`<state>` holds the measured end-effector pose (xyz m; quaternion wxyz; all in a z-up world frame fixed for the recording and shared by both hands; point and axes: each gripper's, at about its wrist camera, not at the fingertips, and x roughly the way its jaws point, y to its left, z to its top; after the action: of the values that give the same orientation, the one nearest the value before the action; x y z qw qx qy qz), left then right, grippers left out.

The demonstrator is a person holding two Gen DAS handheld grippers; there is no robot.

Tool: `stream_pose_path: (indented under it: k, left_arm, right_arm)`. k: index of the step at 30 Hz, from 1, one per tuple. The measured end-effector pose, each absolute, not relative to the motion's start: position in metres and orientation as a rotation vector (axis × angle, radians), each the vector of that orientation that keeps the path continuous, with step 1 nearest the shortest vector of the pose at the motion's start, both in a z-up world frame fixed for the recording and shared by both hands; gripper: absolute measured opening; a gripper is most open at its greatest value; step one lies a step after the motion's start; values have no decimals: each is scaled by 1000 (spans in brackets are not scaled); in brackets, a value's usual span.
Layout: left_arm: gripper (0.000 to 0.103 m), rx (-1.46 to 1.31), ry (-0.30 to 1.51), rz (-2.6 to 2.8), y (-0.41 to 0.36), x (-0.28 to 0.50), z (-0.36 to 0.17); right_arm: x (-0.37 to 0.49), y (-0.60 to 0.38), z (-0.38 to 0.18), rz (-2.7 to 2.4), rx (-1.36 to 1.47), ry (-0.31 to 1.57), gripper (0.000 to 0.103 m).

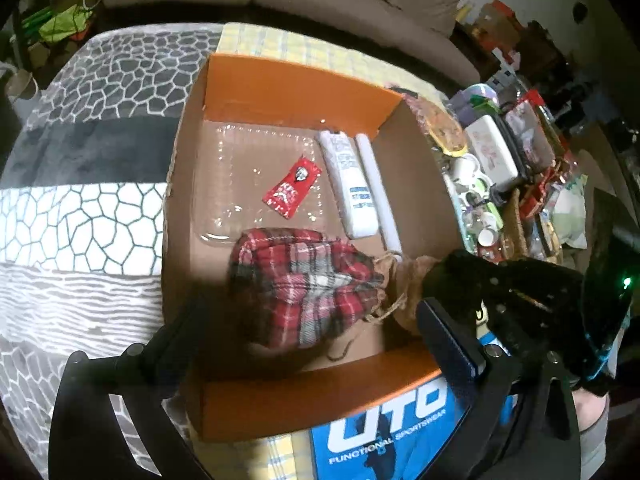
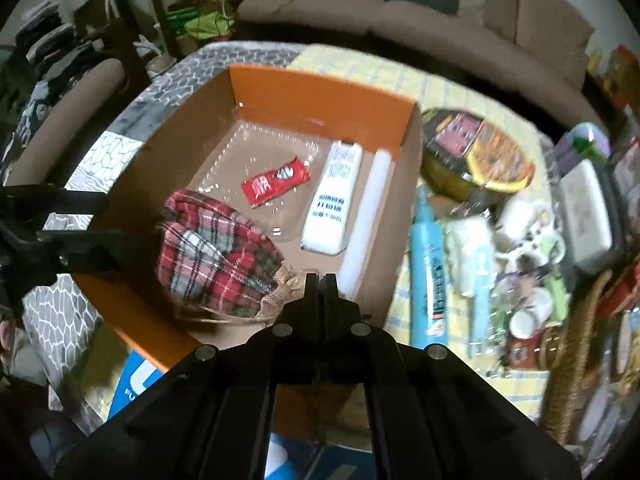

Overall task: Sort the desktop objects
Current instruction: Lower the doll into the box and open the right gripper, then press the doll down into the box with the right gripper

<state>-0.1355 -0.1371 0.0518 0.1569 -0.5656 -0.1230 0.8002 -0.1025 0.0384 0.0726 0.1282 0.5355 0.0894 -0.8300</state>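
Observation:
An orange-walled cardboard box (image 1: 288, 92) (image 2: 320, 92) holds a red plaid drawstring pouch (image 1: 304, 280) (image 2: 216, 252), a red sauce packet (image 1: 292, 190) (image 2: 276, 184) on a clear plastic tray (image 1: 240, 184), a white remote (image 1: 352, 184) (image 2: 332, 200) and a white tube (image 1: 378, 188) (image 2: 366, 220). My left gripper (image 1: 308, 336) is open, its fingers either side of the pouch just above it. My right gripper (image 2: 320, 284) is shut at the pouch's burlap neck (image 2: 286, 284); whether it pinches the neck or cord is unclear. It also shows in the left wrist view (image 1: 472, 280).
Right of the box, on a yellow checked cloth (image 2: 400, 76), lie a blue tube (image 2: 428, 264), a round snack bowl (image 2: 480, 152), white cups (image 2: 520, 216), a white case (image 2: 588, 216) and a wicker basket (image 2: 576, 340). A blue printed sheet (image 1: 384, 432) lies in front. A grey patterned blanket (image 1: 80, 184) lies left.

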Motion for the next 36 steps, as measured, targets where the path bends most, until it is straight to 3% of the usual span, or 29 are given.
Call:
stream_pose_path:
  k: [8,11,14,18,27,31,33,36]
  left_arm:
    - [103,-1660,-269,2290,-141,-135,39]
    - [103,-1682,-217,2276,-137,-137,37]
    - [103,-1727,-72,2273,-126,-137,34]
    - [103,-1673,75,2257,-108,-127,39]
    - [103,-1681,396,2152,-78,-138,13]
    - [94,-1755,423,2156,-81,-145,0]
    - [82,-1761,413,2147,-81,-144,1]
    - [80,-1787,382,2131,-83,-144,3]
  right_arm:
    - [-108,20,51,-2370,1625,299,3]
    - [-107,22,51,-2339,1659,300,11]
    - [-106,28,55,-2357,1660,303,11]
    - [-104,35,62,-2358,1641,255,24]
    - [-93,58,84,-2347,1569,123,26]
    - [-88,65,80,-2321,1579,76,28]
    - [-84,66,76,-2308,1580,81,29]
    - [-79,60,68,-2308,1583,168,31]
